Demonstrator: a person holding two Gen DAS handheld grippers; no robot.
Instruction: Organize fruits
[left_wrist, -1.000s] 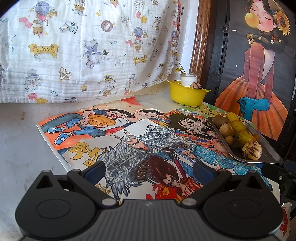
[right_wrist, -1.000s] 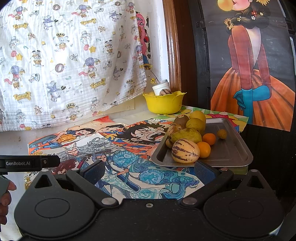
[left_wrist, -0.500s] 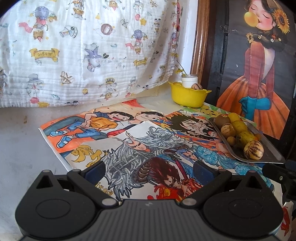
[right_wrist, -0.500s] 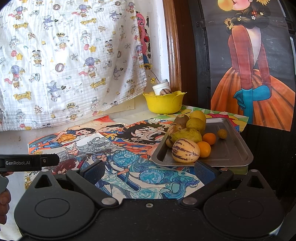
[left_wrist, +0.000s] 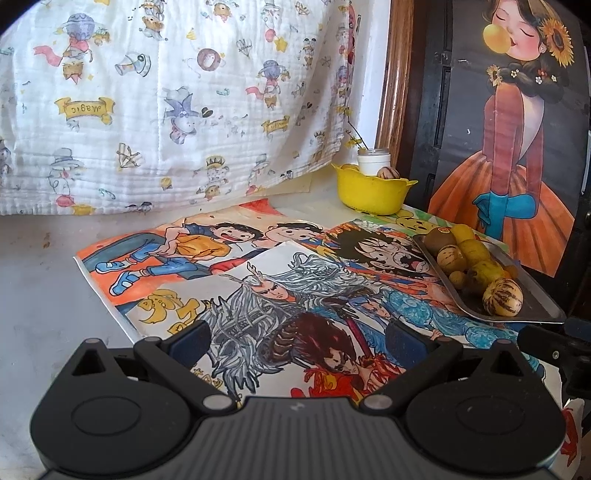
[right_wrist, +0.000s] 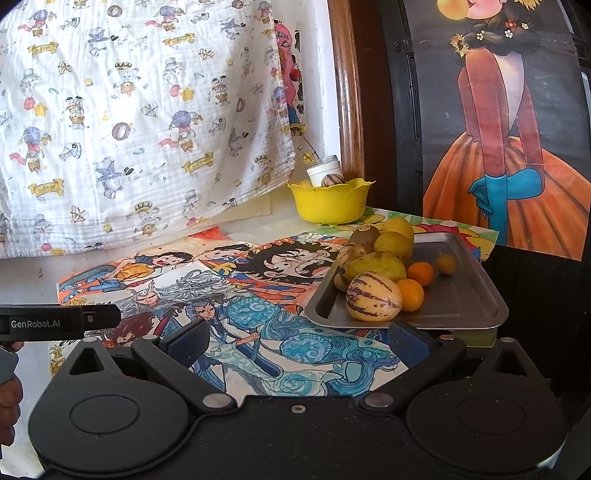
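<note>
Both hand-held grippers (left_wrist: 295, 338) (right_wrist: 297, 338) wide open, empty

Yellow bowl (right_wrist: 330, 202); purple-striped cream melon (right_wrist: 373, 301); grey tray (right_wrist: 461, 295).

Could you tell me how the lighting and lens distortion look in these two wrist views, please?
Left wrist view: bright daylight washes out the cartoon-print cloth, and the fisheye darkens the corners and bends the wooden frame. Right wrist view: the metal tray shows soft glare, and the fruits stay sharp.
</note>
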